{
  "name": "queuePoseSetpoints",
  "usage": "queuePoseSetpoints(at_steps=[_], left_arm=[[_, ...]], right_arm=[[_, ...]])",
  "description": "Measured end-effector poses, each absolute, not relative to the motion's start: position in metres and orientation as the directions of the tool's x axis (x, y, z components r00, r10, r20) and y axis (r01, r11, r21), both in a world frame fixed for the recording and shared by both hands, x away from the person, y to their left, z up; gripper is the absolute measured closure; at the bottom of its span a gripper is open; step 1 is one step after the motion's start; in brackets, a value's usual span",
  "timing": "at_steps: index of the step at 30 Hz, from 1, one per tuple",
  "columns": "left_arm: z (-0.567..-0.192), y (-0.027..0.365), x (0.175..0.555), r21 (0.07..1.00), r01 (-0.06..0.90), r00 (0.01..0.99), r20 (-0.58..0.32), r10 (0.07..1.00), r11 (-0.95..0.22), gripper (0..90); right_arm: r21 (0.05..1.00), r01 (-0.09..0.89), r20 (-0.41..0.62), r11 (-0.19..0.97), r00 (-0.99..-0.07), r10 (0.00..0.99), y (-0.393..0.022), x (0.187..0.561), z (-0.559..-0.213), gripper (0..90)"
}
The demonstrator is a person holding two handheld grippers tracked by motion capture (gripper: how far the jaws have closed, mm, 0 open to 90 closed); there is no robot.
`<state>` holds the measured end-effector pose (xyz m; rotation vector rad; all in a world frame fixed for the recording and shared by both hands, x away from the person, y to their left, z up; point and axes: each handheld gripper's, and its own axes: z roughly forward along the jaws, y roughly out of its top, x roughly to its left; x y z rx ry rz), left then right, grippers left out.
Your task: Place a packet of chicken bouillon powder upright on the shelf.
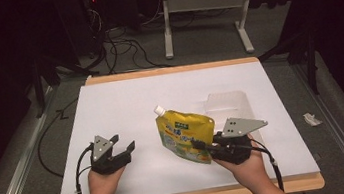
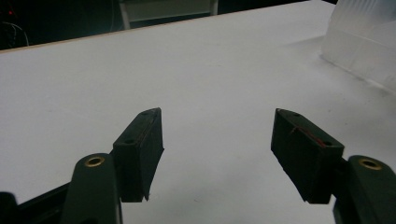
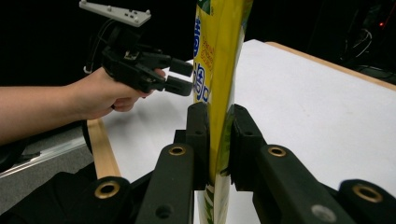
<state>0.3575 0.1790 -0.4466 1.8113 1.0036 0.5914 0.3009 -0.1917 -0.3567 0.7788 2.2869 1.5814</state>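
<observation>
**Pouch gripped and clear of the worktop**

The left tool [image 1: 120, 149] rests low on the white worktop [image 1: 111, 110], jaws wide and empty. To its right, the right tool [image 1: 200, 145] clamps the lower edge of the yellow spout pouch [image 1: 185, 133], white cap up. Likely next: carrying it toward the clear tray [image 1: 226, 101], keeping it upright. Blue and green print shows, too small to read.
</observation>
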Motion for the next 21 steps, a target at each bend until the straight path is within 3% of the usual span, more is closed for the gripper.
queuePoseSetpoints(at_steps=[21], left_arm=[[-0.448, 0.179, 0.358, 0.897, 0.384, 0.545, -0.029, 0.838, -0.218, 34.6]], right_arm=[[0.918, 0.275, 0.045, 0.286, -0.789, 0.613, -0.236, 0.312, -0.329, 82.6]])
